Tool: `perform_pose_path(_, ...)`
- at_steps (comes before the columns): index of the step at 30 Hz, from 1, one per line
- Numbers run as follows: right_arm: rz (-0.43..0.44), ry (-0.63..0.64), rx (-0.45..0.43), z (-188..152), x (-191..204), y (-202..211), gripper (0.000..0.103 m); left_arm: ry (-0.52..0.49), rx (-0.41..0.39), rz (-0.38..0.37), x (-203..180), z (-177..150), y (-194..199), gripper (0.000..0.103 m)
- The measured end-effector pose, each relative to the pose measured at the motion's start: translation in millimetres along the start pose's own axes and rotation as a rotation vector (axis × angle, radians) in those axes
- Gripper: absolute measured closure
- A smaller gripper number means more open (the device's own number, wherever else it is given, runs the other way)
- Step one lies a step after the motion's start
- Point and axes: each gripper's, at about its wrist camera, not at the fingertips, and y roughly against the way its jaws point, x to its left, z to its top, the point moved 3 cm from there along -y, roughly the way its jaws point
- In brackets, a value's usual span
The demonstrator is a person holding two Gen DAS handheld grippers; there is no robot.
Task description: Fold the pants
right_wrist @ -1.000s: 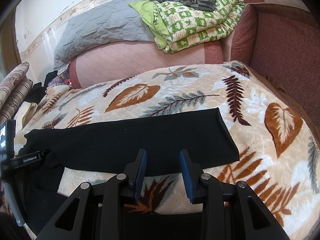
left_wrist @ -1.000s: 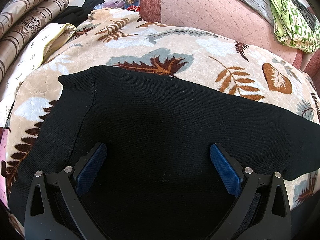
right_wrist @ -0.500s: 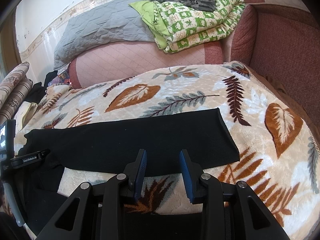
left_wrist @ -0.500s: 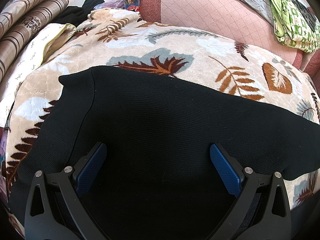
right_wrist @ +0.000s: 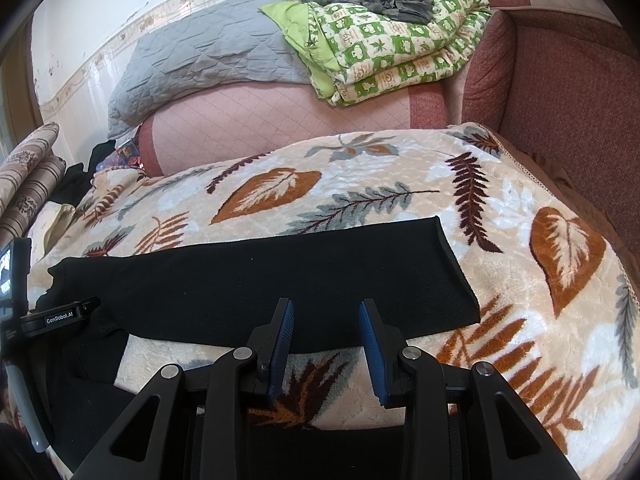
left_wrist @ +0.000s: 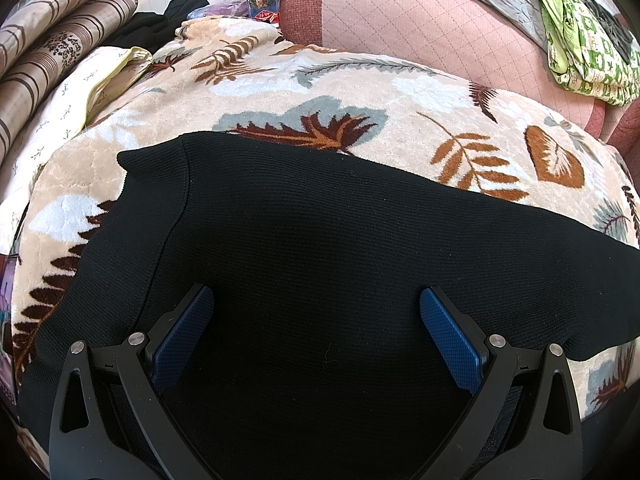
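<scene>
Our left gripper (left_wrist: 316, 332) gapes wide over the black pants (left_wrist: 320, 240), our right gripper (right_wrist: 326, 340) part-spread and seemingly empty; one-sided grabs risk bunching the legs

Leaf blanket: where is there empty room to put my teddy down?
The leaf blanket is bare between the black pants and the pink sofa back, and right of the pant-leg end, up to the red armrest. The left end is crowded with striped cushions and dark clothes.
</scene>
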Motion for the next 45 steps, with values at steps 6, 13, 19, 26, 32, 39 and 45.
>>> perform_pose_path(6, 0.006, -0.007, -0.003, 0.9, 0.1, 0.1, 0.071, 0.0, 0.001, 0.0, 0.0, 0.0, 0.0, 0.0)
perform_pose_path(13, 0.017, -0.016, -0.016, 2.3, -2.8, 4.6, 0.071, 0.0, 0.001, 0.0, 0.0, 0.0, 0.0, 0.0)
perform_pose_path(19, 0.018, -0.006, -0.013, 0.4, -0.5, 5.3, 0.071, 0.0, 0.0, 0.0, 0.0, 0.0, 0.0, 0.0)
perform_pose_path(26, 0.018, -0.011, -0.014, -0.1, -1.4, 4.4, 0.071, 0.0, 0.001, 0.0, 0.1, -0.1, 0.0, 0.0)
perform_pose_path(32, 0.02, 0.002, -0.011, -0.7, 1.2, 2.1, 0.071, 0.0, 0.0, 0.0, 0.0, -0.1, 0.0, 0.0)
perform_pose_path(39, 0.023, -0.006, -0.019, -0.8, 1.4, 4.3, 0.071, 0.0, 0.001, 0.0, 0.0, 0.0, 0.0, 0.0)
perform_pose_path(45, 0.037, -0.01, -0.031, 0.5, 2.1, 9.4, 0.071, 0.0, 0.001, 0.0, 0.0, 0.0, 0.0, 0.0)
